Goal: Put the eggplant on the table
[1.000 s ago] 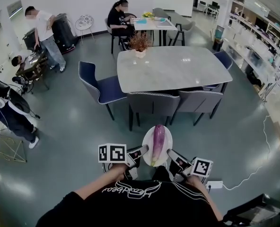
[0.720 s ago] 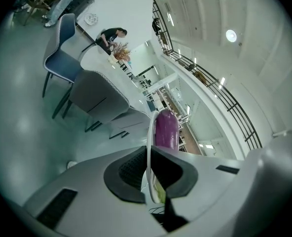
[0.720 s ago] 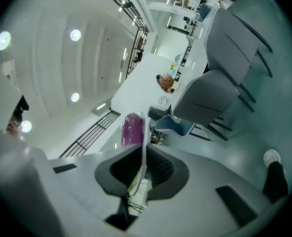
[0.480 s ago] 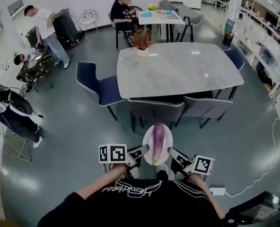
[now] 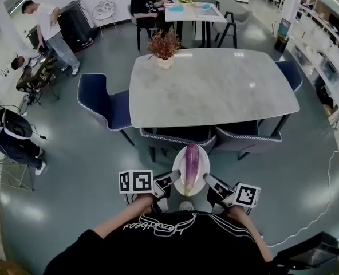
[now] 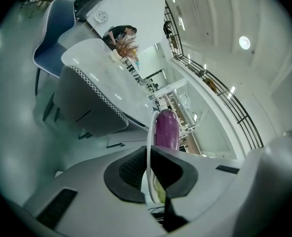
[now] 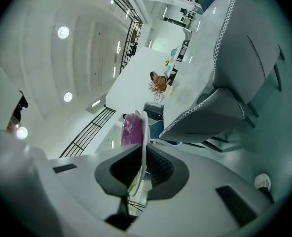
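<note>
A purple eggplant (image 5: 191, 164) lies lengthwise on a white plate (image 5: 204, 176) carried in front of me. My left gripper (image 5: 174, 180) is shut on the plate's left rim and my right gripper (image 5: 208, 181) is shut on its right rim. In the left gripper view the plate's rim (image 6: 149, 132) runs edge-on between the pads, with the eggplant (image 6: 166, 130) beyond. The right gripper view shows the same rim (image 7: 144, 142) pinched, the eggplant (image 7: 132, 130) behind it. The grey marble table (image 5: 212, 86) stands just ahead, past two grey chairs.
Two grey chairs (image 5: 178, 137) (image 5: 241, 135) are pushed in at the table's near side, blue chairs (image 5: 103, 105) (image 5: 290, 73) stand at its ends. A potted plant (image 5: 164, 47) sits on the far left corner. People stand and sit at the left and back. A white cable (image 5: 324, 182) trails on the floor.
I have walked toward the table with the plate held the same way in both grippers. The table and chairs now loom larger and closer in the head view.
</note>
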### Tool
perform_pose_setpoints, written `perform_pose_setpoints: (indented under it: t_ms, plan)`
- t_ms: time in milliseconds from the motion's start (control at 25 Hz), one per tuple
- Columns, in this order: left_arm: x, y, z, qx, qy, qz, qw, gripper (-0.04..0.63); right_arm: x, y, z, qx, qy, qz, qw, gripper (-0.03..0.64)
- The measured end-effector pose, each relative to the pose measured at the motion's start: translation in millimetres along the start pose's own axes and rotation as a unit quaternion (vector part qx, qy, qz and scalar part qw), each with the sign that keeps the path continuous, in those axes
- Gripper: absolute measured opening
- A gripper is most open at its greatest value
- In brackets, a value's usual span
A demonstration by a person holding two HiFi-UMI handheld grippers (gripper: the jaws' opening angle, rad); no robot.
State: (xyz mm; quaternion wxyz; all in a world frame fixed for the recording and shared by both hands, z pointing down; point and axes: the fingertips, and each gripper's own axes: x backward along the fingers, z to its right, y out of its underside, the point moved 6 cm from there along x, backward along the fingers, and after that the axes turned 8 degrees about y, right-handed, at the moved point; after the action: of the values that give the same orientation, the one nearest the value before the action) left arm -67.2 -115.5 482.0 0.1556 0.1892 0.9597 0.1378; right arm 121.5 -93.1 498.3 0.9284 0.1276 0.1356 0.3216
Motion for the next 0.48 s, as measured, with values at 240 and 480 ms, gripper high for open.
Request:
perform_pose_setpoints:
  t_ms: [240,480]
  plan:
    - [-38,-24,14,-0.005,0.008,0.021,0.9997,0.026,-1,-53,5,0.014,-0.015,-0.008,1.000,0.026]
    - [-58,-31,12,-0.004,0.008,0.022,0.9997,0.026,1,-72,17,0.017,-0.021,-0.002,1.000,0.026]
